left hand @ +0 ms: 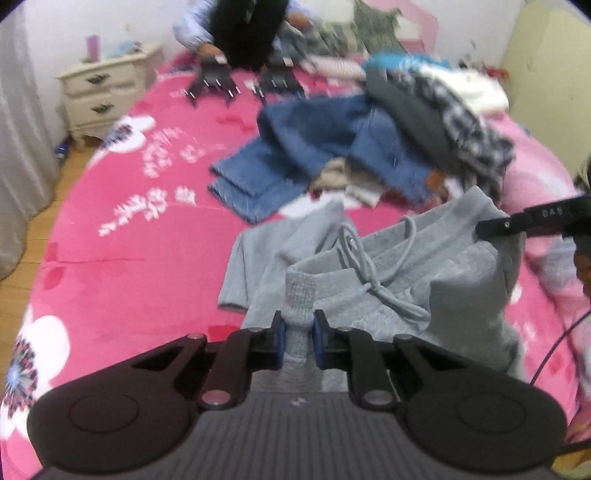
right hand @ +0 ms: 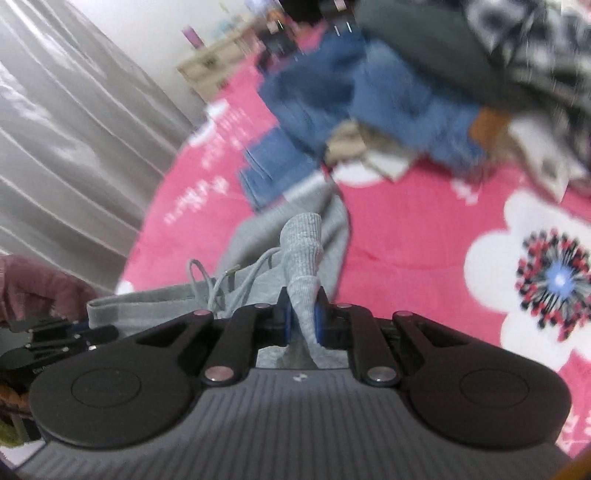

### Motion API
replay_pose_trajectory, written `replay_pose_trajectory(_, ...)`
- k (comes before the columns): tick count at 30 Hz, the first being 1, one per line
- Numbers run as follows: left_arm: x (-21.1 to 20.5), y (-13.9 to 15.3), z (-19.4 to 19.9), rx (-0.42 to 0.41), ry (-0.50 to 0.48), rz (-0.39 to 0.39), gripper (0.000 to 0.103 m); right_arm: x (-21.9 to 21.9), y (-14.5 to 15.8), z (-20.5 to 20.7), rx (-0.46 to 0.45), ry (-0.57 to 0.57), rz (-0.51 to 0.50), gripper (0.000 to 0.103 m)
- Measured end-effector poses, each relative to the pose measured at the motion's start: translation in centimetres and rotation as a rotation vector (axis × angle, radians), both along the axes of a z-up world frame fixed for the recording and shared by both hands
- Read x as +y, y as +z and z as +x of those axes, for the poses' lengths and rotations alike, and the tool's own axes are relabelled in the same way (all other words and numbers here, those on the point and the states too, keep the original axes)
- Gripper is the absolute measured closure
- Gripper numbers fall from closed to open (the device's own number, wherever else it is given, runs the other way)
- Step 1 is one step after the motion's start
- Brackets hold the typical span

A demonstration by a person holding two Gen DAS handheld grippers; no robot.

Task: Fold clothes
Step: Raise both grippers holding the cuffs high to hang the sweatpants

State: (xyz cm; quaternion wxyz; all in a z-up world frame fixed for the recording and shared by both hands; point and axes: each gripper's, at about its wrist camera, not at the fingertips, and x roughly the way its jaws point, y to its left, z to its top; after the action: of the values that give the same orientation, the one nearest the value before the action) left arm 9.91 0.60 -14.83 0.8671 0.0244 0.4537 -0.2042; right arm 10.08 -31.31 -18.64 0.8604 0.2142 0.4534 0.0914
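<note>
Your left gripper [left hand: 298,330] is clamped on the ribbed waistband of the light grey drawstring sweatpants [left hand: 388,280], its blue pads [left hand: 279,334] pressed against a pinched fold of the band. Your right gripper [right hand: 303,314] is likewise closed on ribbed grey fabric of the same garment, which stands up in a bunched column between its pads. In the left wrist view the right gripper enters from the right edge, biting the raised far corner of the waistband. The sweatpants lie on the near part of the pink fleece bedspread with white flowers [left hand: 122,229], held up at the waist, the grey drawstring [left hand: 373,266] looping across the front. Beyond them, towards the far side, sits a crumpled pair of blue denim jeans [left hand: 314,147], and to the far right a heap of dark and patterned clothes [left hand: 443,107]. A cream bedside cabinet with two drawers [left hand: 103,96] stands at the far left. At the far end of the bed another person [left hand: 243,33] holds two black grippers [left hand: 243,83] down on the bedspread.
</note>
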Motion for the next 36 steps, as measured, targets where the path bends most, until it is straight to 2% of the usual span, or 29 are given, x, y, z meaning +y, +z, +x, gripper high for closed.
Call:
replay_pose_trajectory(6, -2.8, 9.6, -5.8, -0.171, 0.115, -0.030, 0.089, -3.5, 8.0, -1.9, -0.258, 0.033, 0.021, 0.094)
replay_pose_trajectory(9, -4.6, 15.3, -8.8, -0.269, 0.190, -0.102, 0.089, -5.4, 12.1, -2.8, -0.394, 0.054, 0.032, 0.094)
replay_pose_trajectory(13, -7.3, 23.0, -11.9, -0.447, 0.224, -0.205, 0.089, -7.9, 17.6, -3.9, -0.576, 0.081, 0.046, 0.095)
replay_pose_trajectory(16, -9.6, 28.7, -13.7, -0.588, 0.195, -0.252, 0.089, -10.2, 23.2, -4.8, -0.737, 0.095, 0.048, 0.095)
replay_pose_trajectory(18, -11.6, 32.9, -15.3, -0.703, 0.155, -0.229, 0.089, -11.9, 27.3, -5.2, -0.844, 0.105, 0.046, 0.095)
replay_pose_trajectory(24, -16.0, 43.3, -17.5, -0.901, 0.050, -0.319, 0.089, -16.3, 38.9, -7.0, -1.118, 0.128, 0.054, 0.095)
replay_pose_trajectory(30, -20.2, 53.6, -19.5, -1.089, -0.058, -0.406, 0.089, -19.6, 48.6, -9.0, -1.304, 0.099, -0.007, 0.095)
replay_pose_trajectory(36, -23.6, 60.0, -20.1, -1.191, -0.119, -0.438, 0.089, -22.5, 57.8, -10.9, -1.477, 0.068, -0.083, 0.095)
